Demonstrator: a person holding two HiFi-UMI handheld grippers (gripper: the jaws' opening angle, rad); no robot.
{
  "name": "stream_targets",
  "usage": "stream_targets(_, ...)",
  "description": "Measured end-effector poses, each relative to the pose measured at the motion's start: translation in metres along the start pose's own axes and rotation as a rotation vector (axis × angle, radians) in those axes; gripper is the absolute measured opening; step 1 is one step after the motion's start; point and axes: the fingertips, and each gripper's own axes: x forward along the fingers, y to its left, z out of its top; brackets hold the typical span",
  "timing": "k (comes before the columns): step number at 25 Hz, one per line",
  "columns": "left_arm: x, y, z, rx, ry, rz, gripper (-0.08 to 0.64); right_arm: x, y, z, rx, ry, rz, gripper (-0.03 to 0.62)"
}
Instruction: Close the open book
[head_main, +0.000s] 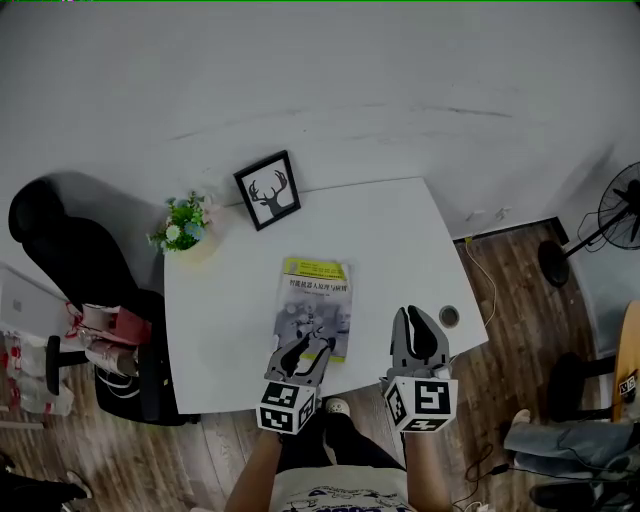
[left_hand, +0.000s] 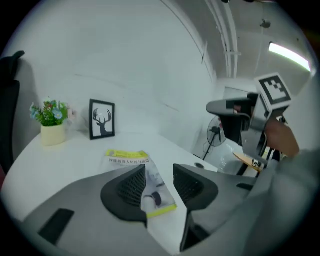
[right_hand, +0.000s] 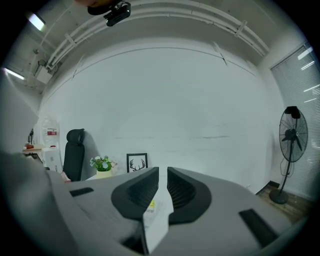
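your left hand-held gripper (head_main: 303, 350) hung wide open, empty, over near edge of book (head_main: 316, 300). book lay closed, cover up, mid counter (head_main: 225, 320). right hand-held gripper (head_main: 418, 322) barely apart, empty. best move looked: lift both straight up, clear of cover.

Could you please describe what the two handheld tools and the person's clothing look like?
The left tool and the right tool look alike: each has a grey body ending in two black, rounded jaws with mesh-textured inner pads. Each carries a white cube printed with black square markers, the left cube and the right cube. The person wears a light T-shirt with dark print, and no sleeves cover the forearms.
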Motion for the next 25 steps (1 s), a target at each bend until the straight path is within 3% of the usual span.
stream_targets(6, -0.047, 0.029, 0.096, 0.009, -0.253, 0.142, 0.137, 0.004, 0.018, 0.018, -0.001, -0.041, 0.052, 0.048)
stream_targets(11, -0.087, 0.040, 0.152, 0.022, -0.412, 0.221, 0.089, 0.006, 0.032, 0.033, -0.012, -0.073, 0.093, 0.048)
stream_targets(19, -0.126, 0.052, 0.187, 0.066, -0.499, 0.376, 0.041, 0.010, 0.048, 0.051, -0.036, -0.110, 0.137, 0.048)
stream_targets(25, -0.141, 0.054, 0.204, 0.101, -0.536, 0.435, 0.032, 0.012, 0.052, 0.066, -0.035, -0.141, 0.152, 0.048)
